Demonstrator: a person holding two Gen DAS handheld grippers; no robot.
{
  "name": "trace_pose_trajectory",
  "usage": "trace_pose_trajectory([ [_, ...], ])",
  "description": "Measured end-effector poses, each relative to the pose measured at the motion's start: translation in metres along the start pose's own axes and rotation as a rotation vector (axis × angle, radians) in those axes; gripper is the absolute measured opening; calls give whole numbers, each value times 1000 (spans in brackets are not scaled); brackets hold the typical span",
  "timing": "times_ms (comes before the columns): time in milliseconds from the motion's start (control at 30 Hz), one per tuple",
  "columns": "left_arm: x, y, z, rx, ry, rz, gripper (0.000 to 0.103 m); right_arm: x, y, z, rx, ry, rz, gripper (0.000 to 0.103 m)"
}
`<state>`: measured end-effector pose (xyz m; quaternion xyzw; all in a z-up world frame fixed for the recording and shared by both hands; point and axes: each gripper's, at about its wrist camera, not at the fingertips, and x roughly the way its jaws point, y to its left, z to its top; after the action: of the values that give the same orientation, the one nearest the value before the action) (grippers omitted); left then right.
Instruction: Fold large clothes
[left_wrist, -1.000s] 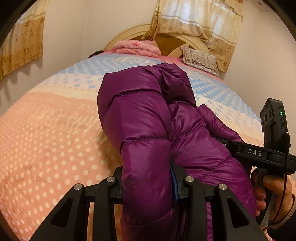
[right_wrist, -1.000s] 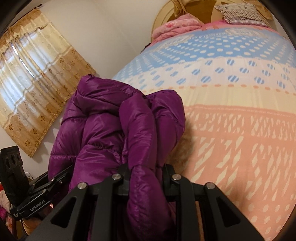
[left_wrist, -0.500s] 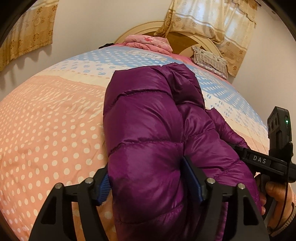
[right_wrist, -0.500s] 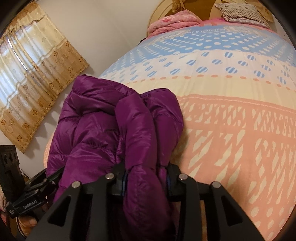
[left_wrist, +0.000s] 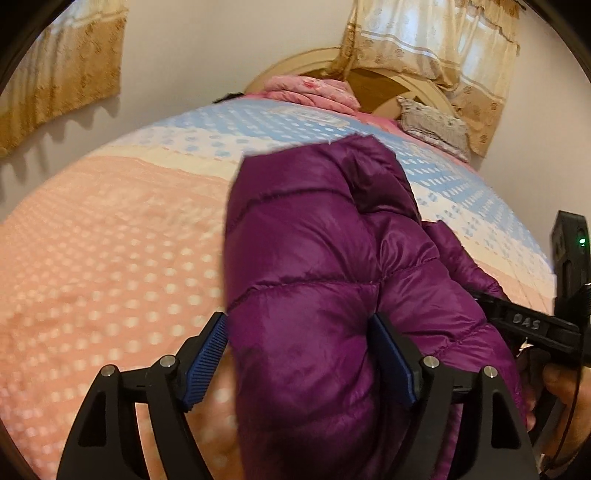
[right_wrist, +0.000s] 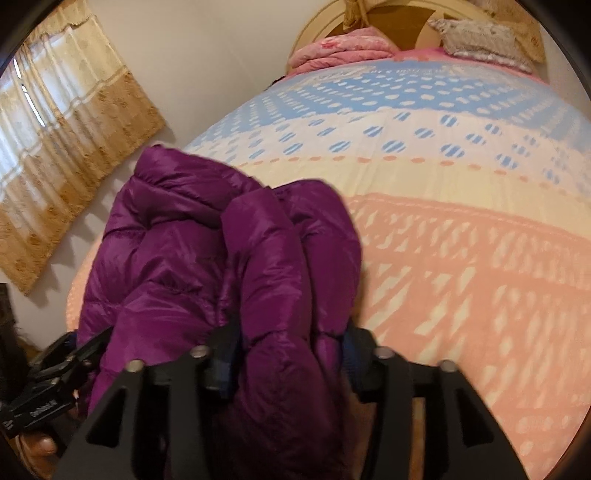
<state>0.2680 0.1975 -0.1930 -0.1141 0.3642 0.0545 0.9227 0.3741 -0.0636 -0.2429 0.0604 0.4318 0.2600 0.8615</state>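
Both grippers point down at a slant over the near edge of the bed, side by side; the left gripper has just been opening, and its blue pads now stand spread, the left one clear of the cloth, the right one just beside or brushing the fold, so the grasp is released; one purple puffer jacket lies bunched on the bedspread with a thick fold of it between those jaws; the right gripper has likewise just been opening; a fold of the same jacket still fills the gap between its jaws, and I cannot tell whether the pads still press on it, as the cloth hides them; a hand holds the right gripper's handle at the right edge of the left wrist view; at the headboard lie one folded pink quilt and one grey fringed pillow; two tan curtains hang on the walls
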Motion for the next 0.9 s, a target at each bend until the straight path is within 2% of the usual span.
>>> trace_pose_trajectory([
  [67, -23, -3, 3, 13, -36, 24, 78, -23, 3, 3, 16, -36, 1, 72],
  [233, -103, -13, 8, 38, -181, 37, 78, -99, 28, -3, -12, -171, -40, 85],
  [433, -171, -14, 12, 25, -288, 32, 78, -170, 70, -28, -124, -300, -59, 94],
  [567, -195, -16, 13, 17, -341, 26, 78, -189, 87, -33, -152, -347, -54, 95],
  [900, -202, -22, 12, 19, -367, 23, 78, -203, 89, -42, -171, -370, -45, 95],
])
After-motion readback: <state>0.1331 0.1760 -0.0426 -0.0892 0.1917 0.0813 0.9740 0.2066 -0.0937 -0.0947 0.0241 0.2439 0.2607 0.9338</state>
